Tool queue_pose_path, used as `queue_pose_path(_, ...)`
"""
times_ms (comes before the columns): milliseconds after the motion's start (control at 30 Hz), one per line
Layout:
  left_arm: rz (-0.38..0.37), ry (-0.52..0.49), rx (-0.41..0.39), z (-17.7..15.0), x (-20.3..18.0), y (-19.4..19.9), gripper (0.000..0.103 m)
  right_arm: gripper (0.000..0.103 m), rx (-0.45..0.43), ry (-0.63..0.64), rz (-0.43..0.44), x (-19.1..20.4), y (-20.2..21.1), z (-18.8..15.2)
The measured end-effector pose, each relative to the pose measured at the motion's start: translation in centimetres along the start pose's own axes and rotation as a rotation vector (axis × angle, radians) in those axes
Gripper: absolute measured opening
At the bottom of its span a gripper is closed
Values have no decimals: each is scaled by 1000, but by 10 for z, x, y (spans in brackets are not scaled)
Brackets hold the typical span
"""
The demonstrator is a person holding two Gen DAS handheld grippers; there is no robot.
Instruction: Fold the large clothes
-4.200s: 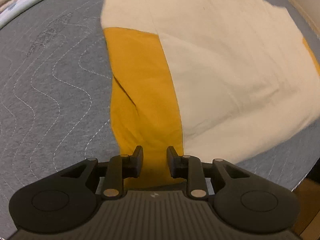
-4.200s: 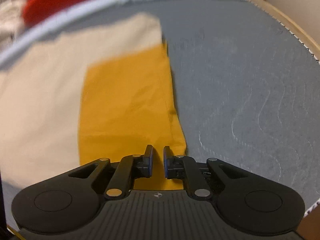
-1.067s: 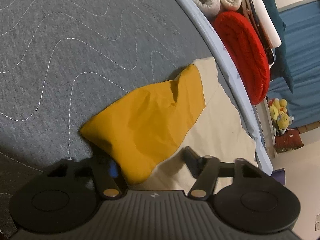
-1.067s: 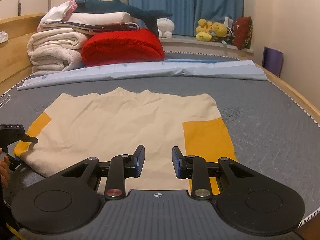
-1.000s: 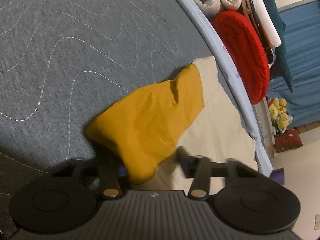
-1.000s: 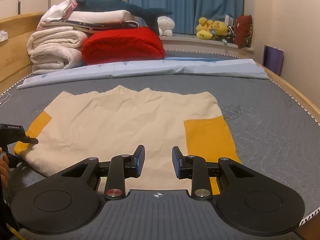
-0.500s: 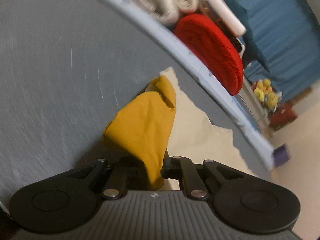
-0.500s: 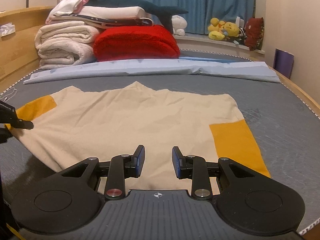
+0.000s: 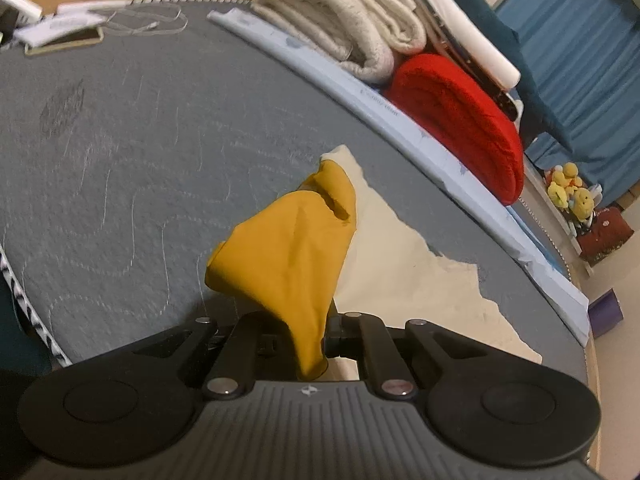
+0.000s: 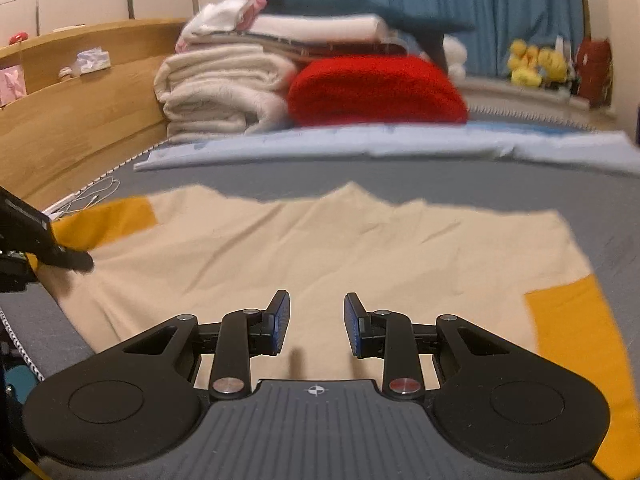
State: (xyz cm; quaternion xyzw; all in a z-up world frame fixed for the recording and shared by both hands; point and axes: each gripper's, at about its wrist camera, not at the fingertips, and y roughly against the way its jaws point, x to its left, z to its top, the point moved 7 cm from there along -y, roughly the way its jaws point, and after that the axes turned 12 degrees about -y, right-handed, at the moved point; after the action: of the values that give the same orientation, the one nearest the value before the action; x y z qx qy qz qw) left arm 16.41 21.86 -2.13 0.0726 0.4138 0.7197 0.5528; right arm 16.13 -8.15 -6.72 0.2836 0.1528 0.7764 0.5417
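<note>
Grey quilted mattress [image 9: 120, 168] with wavy white stitching, framed by a wooden headboard [image 10: 76, 120] at far left. Cream garment [image 10: 320, 256] spread flat across the middle of the mattress, mustard-yellow sleeve [image 9: 288, 256] at its left end, a second yellow sleeve [image 10: 576, 340] at its right end. Left gripper [image 9: 310, 336] clamped tight on the left yellow sleeve, lifting it clear of the mattress so the cloth hangs bunched between the jaws; jaws just closed in on it. Right gripper [image 10: 316, 322] partly open, nothing between its blue-padded fingers [image 10: 280, 320], hovering above the near edge of the cream cloth.

Beyond the garment, a pale blue folded sheet [image 10: 400, 144] lying along the far side of the mattress. Behind it a stack of white blankets [image 10: 224, 88], a red blanket [image 10: 376, 88] just to their right, more folded linen piled on top. Blue curtains [image 10: 480, 8] at the far wall, yellow plush toys [image 10: 536, 64] on the ledge below. White cable [image 9: 148, 24] and a phone [image 9: 64, 42] at the mattress's far left corner. Purple box [image 9: 606, 312] on the floor at right.
</note>
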Motion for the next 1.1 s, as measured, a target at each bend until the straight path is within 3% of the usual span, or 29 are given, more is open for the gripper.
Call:
queue_pose_path(133, -26, -37, 23, 0, -11, -4, 10, 29, 237, -82, -81, -15, -49, -32)
queue_pose_path(233, -1, -80, 28, -3, -11, -7, 10, 29, 244, -86, -100, -13, -54, -33)
queue_pose_path(500, 28, -100, 16, -2, -17, -8, 10, 29, 48, 7, -95, -23, 1, 3)
queue_pose_path(767, 30, -207, -68, -1, -52, 5, 9, 29, -150, -19, -182, -96, 74, 37)
queue_pose_path(933, -12, -345, -146, -6, -110, 20, 9, 29, -268, -41, -227, -139, 120, 52)
queue_pose_path(1100, -106, -554, -253, -28, -209, 44, 8, 29, -359, -96, -258, -186, 161, 61)
